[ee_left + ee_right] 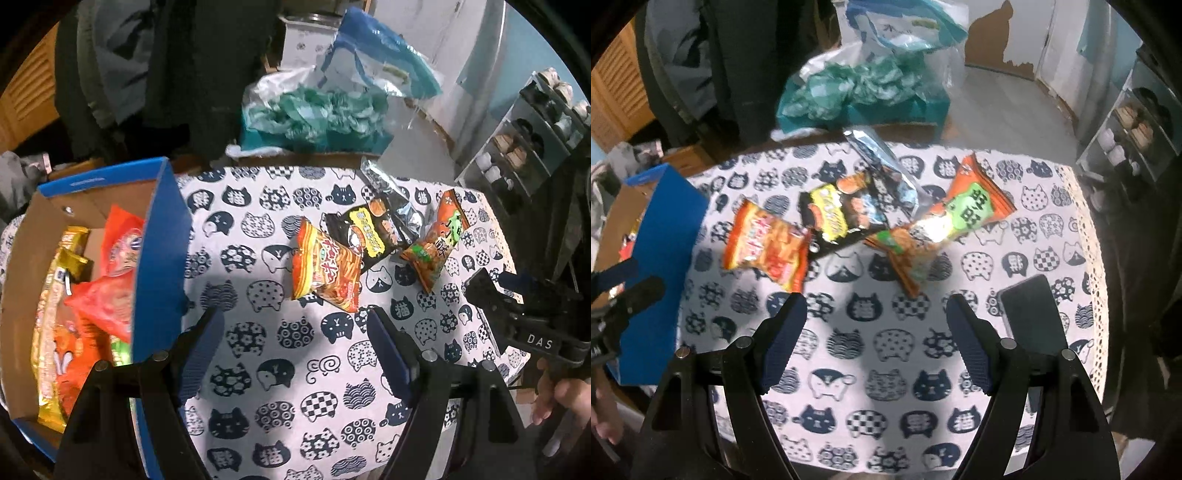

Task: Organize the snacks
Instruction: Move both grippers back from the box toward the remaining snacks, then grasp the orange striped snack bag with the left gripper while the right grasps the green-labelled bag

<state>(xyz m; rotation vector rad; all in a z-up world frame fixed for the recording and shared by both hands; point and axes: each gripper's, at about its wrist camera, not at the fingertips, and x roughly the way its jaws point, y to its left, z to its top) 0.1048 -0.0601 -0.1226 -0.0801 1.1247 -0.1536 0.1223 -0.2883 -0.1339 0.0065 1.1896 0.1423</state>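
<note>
1. The left gripper [295, 325] hangs above the cat-print tablecloth [258, 369] in the lower middle of its own view, its jaws standing apart with only cloth between them.
2. The right gripper [877, 314] likewise hangs over the cloth in the lower middle of its view, jaws apart and holding nothing.
3. Three snack packets lie loose on the cloth in the centre of both views: an orange-red noodle snack bag [325, 269] on the left, a black bag with a yellow label [369, 229] in the middle, and an orange bag with a green label [436, 243] on the right.
4. The black bag overlaps the upper right edge of the noodle snack bag; a silver foil packet [384, 184] lies just behind the black bag.
5. A blue cardboard box [162, 251] sits at the left of the left wrist view, with several red, orange and gold snack packs [99, 302] inside.
6. A dark flat phone-like slab [1030, 310] lies on the cloth at right in the right wrist view.
</note>
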